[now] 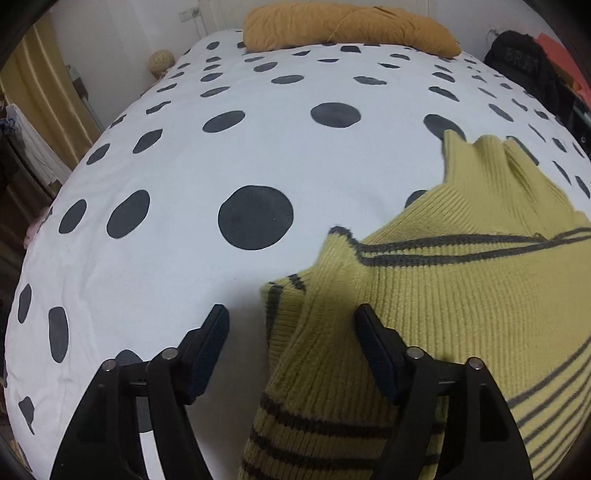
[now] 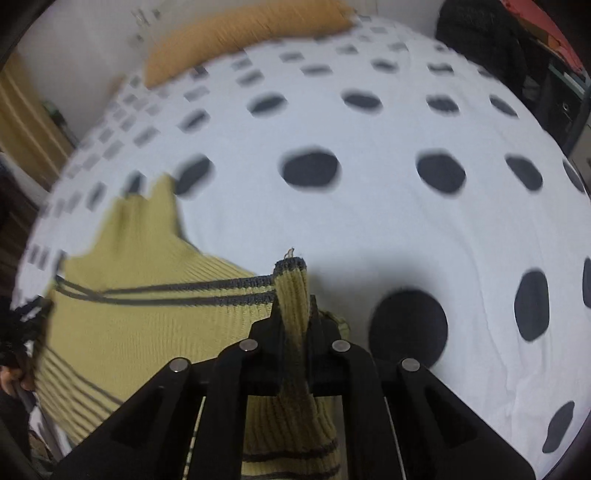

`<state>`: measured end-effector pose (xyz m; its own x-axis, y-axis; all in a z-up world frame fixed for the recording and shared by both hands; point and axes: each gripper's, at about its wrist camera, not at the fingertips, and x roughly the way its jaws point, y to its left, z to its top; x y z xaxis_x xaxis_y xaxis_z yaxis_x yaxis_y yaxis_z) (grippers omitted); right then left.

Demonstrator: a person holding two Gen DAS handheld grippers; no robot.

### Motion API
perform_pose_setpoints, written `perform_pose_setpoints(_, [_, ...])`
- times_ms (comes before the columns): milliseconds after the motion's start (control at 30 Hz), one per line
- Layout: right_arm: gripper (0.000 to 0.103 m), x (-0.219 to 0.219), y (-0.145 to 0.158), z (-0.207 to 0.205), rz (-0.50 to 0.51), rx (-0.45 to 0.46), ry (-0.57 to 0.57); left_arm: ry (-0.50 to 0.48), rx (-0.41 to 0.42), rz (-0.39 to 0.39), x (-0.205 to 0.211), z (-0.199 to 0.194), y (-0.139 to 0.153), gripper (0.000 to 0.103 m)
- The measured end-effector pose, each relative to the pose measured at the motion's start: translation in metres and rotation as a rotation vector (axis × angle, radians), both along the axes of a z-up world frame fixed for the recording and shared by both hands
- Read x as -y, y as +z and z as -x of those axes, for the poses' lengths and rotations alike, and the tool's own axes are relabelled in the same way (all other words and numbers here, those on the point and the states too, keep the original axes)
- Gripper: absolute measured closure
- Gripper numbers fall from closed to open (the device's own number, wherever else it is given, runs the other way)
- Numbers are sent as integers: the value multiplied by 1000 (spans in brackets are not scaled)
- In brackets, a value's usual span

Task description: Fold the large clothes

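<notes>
A yellow-green ribbed sweater (image 1: 461,295) with dark grey stripes lies on a white bedspread with big dark dots (image 1: 166,166). In the left wrist view my left gripper (image 1: 291,325) stands open over the sweater's left side. A raised fold of knit rises between its fingers, touching neither pad. The right wrist view is blurred. There my right gripper (image 2: 293,314) is shut on a narrow striped strip of the sweater (image 2: 291,284), which stands up between the jaws. The sweater's body (image 2: 140,317) spreads to the left of it.
A mustard-yellow pillow (image 1: 347,26) lies at the head of the bed. Dark clothing (image 1: 524,62) is piled at the far right edge. A curtain (image 1: 40,96) and a small round lamp (image 1: 160,61) stand beyond the left side. Bare bedspread (image 2: 406,221) stretches ahead.
</notes>
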<state>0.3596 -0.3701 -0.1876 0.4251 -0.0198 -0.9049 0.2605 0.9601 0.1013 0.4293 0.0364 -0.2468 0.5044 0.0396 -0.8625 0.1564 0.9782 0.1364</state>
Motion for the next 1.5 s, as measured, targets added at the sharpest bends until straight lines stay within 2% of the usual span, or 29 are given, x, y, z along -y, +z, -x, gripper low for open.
perform_pose_setpoints(67, [92, 1, -13, 4, -11, -14, -27, 30, 24, 8, -8, 3, 12, 27])
perform_pose_setpoints(100, [91, 2, -9, 7, -22, 2, -46, 51, 59, -5, -14, 9, 24, 30])
perform_pose_setpoints(200, [89, 1, 22, 24, -37, 82, -97, 102, 156, -12, -32, 37, 68, 46])
perform_pose_setpoints(233, [89, -3, 37, 36, -15, 128, -100, 103, 169, 22, -35, 47, 78, 46])
perform_pose_setpoints(267, [88, -13, 54, 51, -1, 179, -85, 85, 167, 90, -34, 64, 89, 46])
perform_pose_setpoints(300, [88, -25, 65, 60, -20, 214, -49, 63, 154, 139, -30, 75, 93, 46])
perform_pose_setpoints(367, [88, -59, 74, 80, -150, 234, 64, -8, 100, 258, -8, 97, 89, 46])
perform_pose_setpoints(400, [88, -79, 70, 86, -228, 226, 112, -38, 74, 291, 5, 103, 84, 45])
perform_pose_setpoints(433, [88, -97, 62, 88, -286, 211, 144, -87, 44, 297, 27, 109, 75, 44])
perform_pose_setpoints(467, [88, -112, 54, 90, -321, 189, 159, -110, 37, 271, 42, 111, 67, 43])
perform_pose_setpoints(567, [88, -147, 18, 85, -354, 118, 167, -107, -50, 188, 75, 95, 26, 43])
perform_pose_setpoints(667, [90, -157, -21, 66, -348, 43, 122, -83, -21, 99, 90, 74, 6, 41])
perform_pose_setpoints(733, [95, -155, -31, 50, -317, 55, 106, -52, -16, 98, 90, 59, 7, 37])
perform_pose_setpoints(800, [103, -146, -28, 34, -283, 80, 70, -9, -43, 138, 82, 43, 7, 37])
perform_pose_setpoints(833, [103, -137, -28, 25, -295, 79, 43, 13, -50, 164, 71, 39, 12, 40])
perform_pose_setpoints(900, [103, -122, -22, 28, -347, 78, 1, 72, -10, 161, 50, 50, 30, 48])
perform_pose_setpoints(967, [100, -107, 2, 53, -305, 139, -27, 122, 46, 151, 18, 73, 50, 49])
perform_pose_setpoints(1000, [99, -99, 13, 71, -282, 169, -38, 140, 62, 172, 2, 85, 58, 44])
perform_pose_setpoints(1033, [98, -87, 23, 96, -284, 199, -54, 163, 65, 220, -22, 108, 65, 31])
perform_pose_setpoints(1067, [89, -78, 28, 115, -300, 210, -68, 185, 70, 259, -37, 126, 70, 24])
perform_pose_setpoints(1100, [64, -68, 31, 139, -321, 212, -96, 210, 75, 296, -50, 144, 72, 18])
perform_pose_setpoints(1167, [32, -53, 28, 185, -371, 212, -178, 243, 35, 378, -72, 184, 67, 18])
perform_pose_setpoints(1267, [32, -45, 13, 241, -488, 201, -234, 249, -37, 449, -79, 228, 49, 18])
perform_pose_setpoints(1367, [32, -46, -8, 268, -581, 205, -286, 237, -72, 480, -65, 239, 28, 18])
perform_pose_setpoints(1500, [32, -51, -39, 249, -740, 232, -349, 252, -115, 540, -45, 218, 5, 18])
